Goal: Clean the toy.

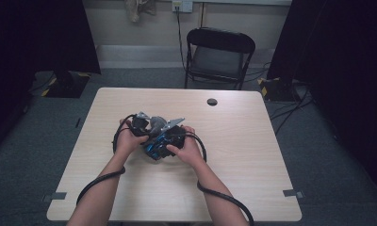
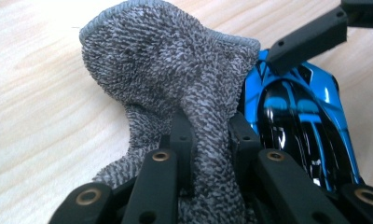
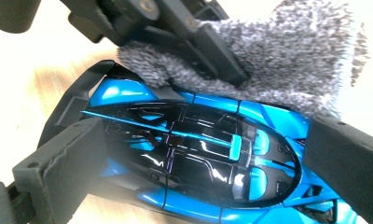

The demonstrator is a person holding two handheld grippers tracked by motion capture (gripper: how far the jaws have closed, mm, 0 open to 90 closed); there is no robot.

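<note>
Two claws meet at the middle of the worktop (image 1: 130, 103), and the job, apparently wiping a toy car with a cloth, looks under way rather than finished. On the left, the left claw (image 2: 208, 135) is clenched on a fold of the grey knitted cloth (image 2: 170, 70), which rests against the car's side. To the right, the right claw (image 3: 194, 154) grasps the blue and black toy car (image 3: 198, 158) across its body, just above the wood. Most of the glossy roof remains uncovered. Farther back, a small dark hole (image 1: 212, 101) and a folding chair (image 1: 219, 56) stand well apart; nothing obstructs.
</note>
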